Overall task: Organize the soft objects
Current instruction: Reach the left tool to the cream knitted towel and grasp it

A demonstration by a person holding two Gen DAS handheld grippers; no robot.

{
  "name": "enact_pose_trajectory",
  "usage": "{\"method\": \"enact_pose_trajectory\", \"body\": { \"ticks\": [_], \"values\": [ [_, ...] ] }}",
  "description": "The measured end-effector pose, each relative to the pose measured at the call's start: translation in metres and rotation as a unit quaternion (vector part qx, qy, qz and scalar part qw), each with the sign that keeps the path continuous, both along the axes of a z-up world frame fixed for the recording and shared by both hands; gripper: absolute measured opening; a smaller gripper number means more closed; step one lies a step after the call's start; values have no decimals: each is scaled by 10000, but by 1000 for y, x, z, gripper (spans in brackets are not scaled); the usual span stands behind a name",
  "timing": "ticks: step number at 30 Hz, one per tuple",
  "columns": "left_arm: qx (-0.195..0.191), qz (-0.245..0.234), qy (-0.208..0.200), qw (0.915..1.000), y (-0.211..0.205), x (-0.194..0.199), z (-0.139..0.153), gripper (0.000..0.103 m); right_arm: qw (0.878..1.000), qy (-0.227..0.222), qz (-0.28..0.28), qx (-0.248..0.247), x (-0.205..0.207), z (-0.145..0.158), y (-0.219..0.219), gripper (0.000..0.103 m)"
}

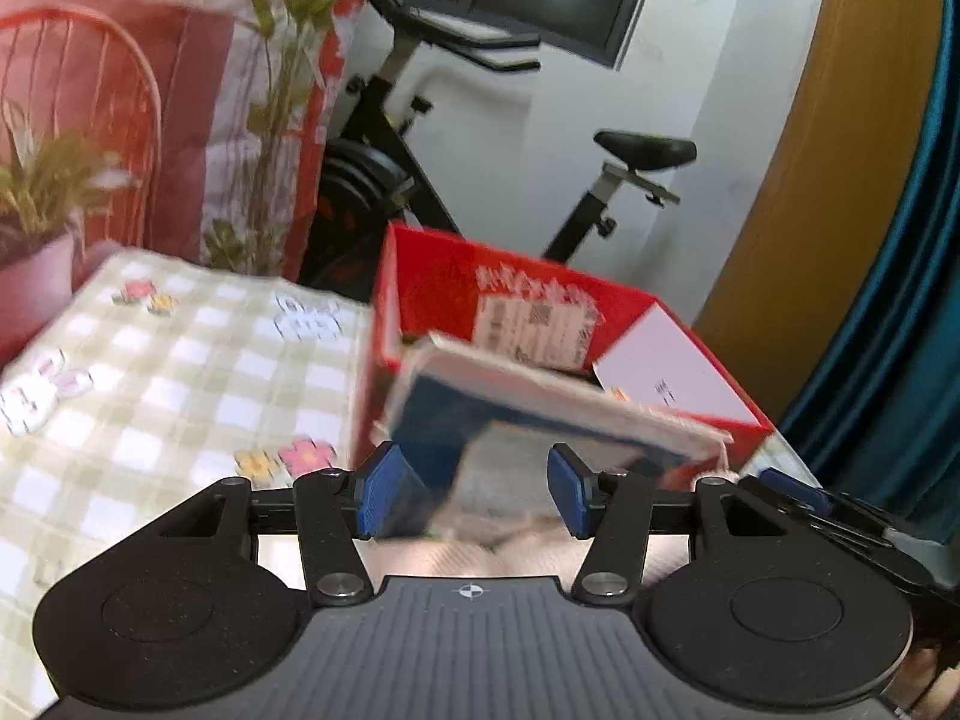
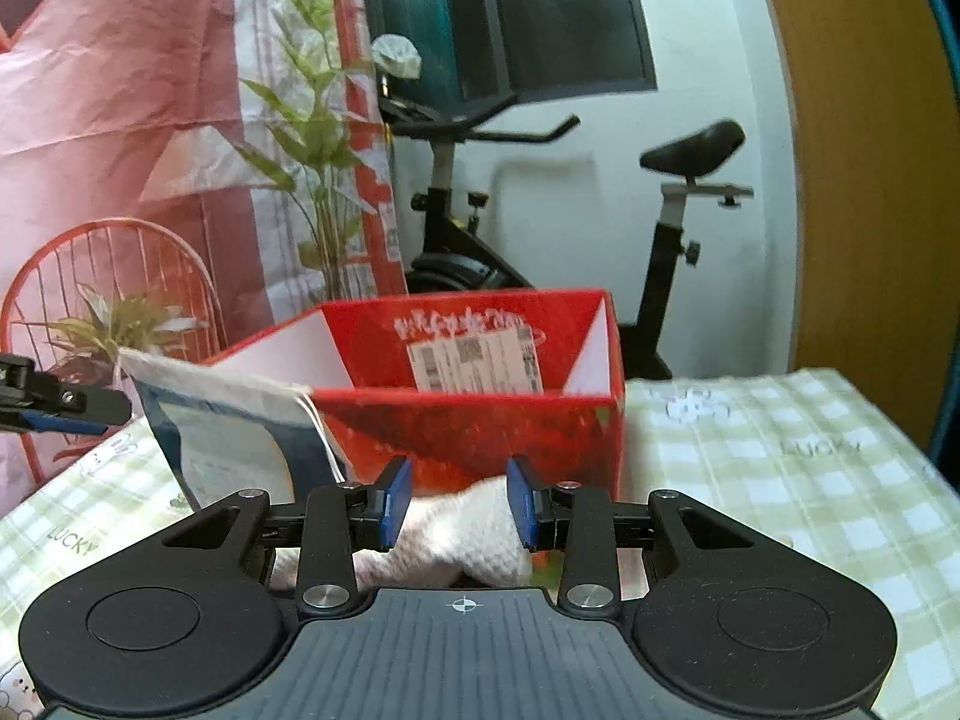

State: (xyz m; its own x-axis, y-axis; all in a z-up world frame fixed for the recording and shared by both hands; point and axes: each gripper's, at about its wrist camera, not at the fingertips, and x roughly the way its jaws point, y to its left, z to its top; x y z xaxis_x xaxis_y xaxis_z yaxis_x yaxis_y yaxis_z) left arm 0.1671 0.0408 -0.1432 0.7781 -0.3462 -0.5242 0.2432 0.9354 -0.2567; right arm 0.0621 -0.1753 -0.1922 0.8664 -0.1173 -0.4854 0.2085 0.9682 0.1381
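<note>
A red cardboard box (image 1: 540, 282) stands open on the checked bedspread (image 1: 150, 360); it also shows in the right wrist view (image 2: 480, 420). A blue-and-white folded cloth (image 1: 540, 414) leans on the box's near wall, blurred, just ahead of my left gripper (image 1: 471, 489), whose blue pads (image 1: 381, 492) stand wide apart. The cloth also shows in the right wrist view (image 2: 228, 438). My right gripper (image 2: 459, 501) is open around a white knitted soft item (image 2: 462, 534) lying before the box. The left gripper's tip (image 2: 54, 405) shows at the left edge.
An exercise bike (image 2: 480, 228) stands behind the box by the white wall. A potted plant (image 1: 36, 192) and a red wire chair (image 2: 114, 276) are at left. A teal curtain (image 1: 900, 300) and a wooden door (image 2: 852, 150) are at right.
</note>
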Motion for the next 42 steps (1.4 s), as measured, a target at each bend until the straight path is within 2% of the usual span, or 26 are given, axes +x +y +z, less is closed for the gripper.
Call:
{"method": "enact_pose_trajectory", "body": {
  "ticks": [5,11,17,27,31,33,42],
  "values": [
    [40,-4,327,9995,-10,-2,-22,57,9995,111,-40,291,-5,-16,-6,36],
    [7,264,807,9964,-2,-4,-52,57,9985,182,30,512,-9,-36,-10,37],
    [-44,537,936,9942,7,-3,-62,57,9976,138,109,666,-9,-47,-16,37],
    [-692,767,1298,9861,19,9,-76,57,9970,102,154,749,-8,-50,-19,37],
    [-1084,906,1458,9792,27,20,-83,59,9969,116,154,759,-7,-52,-20,37],
    [-1247,963,1532,9756,29,27,-87,64,9970,126,145,752,-7,-52,-20,37],
    [-1983,1245,1592,9591,41,43,-96,64,9969,167,129,762,-6,-56,-22,37]
  ]
}}
